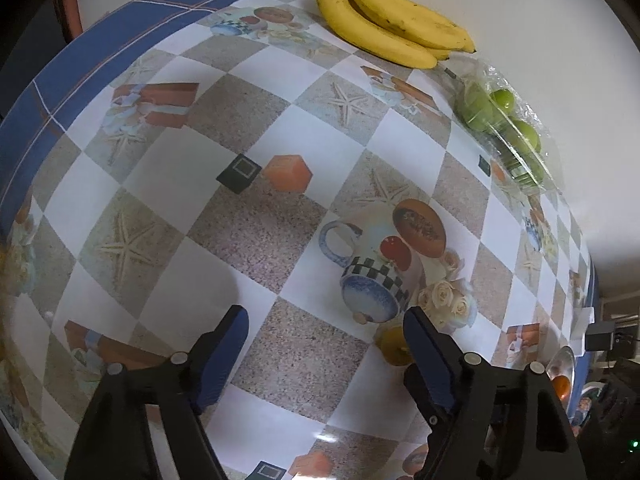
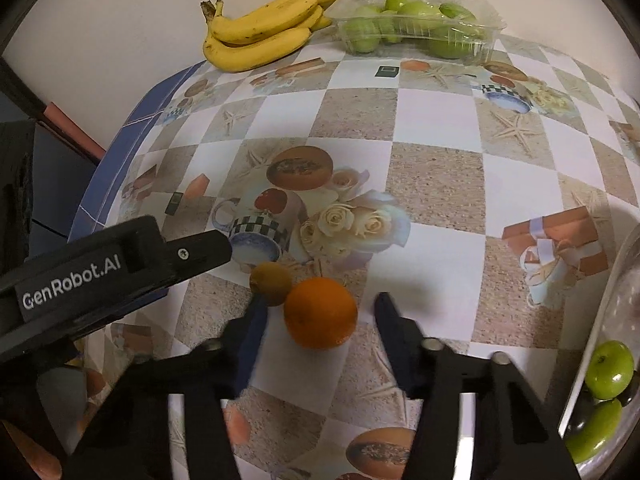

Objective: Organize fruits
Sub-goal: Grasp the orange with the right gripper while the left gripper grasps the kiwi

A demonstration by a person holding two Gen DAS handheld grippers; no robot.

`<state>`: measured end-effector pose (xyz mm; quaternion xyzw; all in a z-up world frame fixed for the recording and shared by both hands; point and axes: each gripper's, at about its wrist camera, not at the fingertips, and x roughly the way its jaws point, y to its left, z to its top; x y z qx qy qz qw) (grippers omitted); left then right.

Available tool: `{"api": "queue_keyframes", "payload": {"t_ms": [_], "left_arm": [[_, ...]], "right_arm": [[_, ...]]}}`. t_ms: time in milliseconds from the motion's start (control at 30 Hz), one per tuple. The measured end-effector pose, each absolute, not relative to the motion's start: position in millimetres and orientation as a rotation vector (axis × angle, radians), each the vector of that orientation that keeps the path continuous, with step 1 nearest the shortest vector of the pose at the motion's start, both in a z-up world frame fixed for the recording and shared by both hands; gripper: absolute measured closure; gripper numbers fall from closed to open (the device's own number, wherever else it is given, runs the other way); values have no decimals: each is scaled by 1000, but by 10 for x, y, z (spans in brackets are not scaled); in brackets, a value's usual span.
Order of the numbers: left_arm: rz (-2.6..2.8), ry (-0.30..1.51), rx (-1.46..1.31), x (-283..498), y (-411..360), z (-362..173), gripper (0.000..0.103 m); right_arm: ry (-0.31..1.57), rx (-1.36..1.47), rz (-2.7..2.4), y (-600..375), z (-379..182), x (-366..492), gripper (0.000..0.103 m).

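Right wrist view: right gripper (image 2: 316,316) jaws spread wide around one orange (image 2: 320,313), one kiwi (image 2: 271,283) touching it. Left gripper (image 1: 326,332) jaws spread, empty. One banana bunch (image 2: 260,28).

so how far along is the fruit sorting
Done: two green fruits already lie in the bowl at right. In hand: nothing yet; the right tongs stand open around the orange. Left: that orange, the brownish fruit touching it, the bananas and the green-fruit tray by the wall. The left tongs are open, empty.
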<state>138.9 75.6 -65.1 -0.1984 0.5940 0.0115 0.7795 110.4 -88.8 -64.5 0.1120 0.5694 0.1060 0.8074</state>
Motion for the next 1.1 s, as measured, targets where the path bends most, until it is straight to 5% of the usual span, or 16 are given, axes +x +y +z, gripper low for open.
{"api": "queue_keyframes", "payload": {"t_ms": [300, 533, 800, 933, 1100], "left_arm": [[-24, 1295, -443, 1400, 668, -648, 35], [-94, 1316, -419, 1402, 479, -674, 58], [-124, 1331, -378, 1409, 308, -706, 65], [-129, 1324, -351, 1409, 249, -693, 77], [-142, 1301, -317, 1398, 199, -635, 77]], "right_arm": [[1204, 301, 208, -1046, -596, 1072, 65], [1194, 336, 147, -1314, -536, 1006, 64], [1179, 363, 120, -1498, -465, 936, 65], [1171, 369, 119, -1542, -420, 903, 65], [1157, 378, 124, -1572, -356, 878, 65]]}}
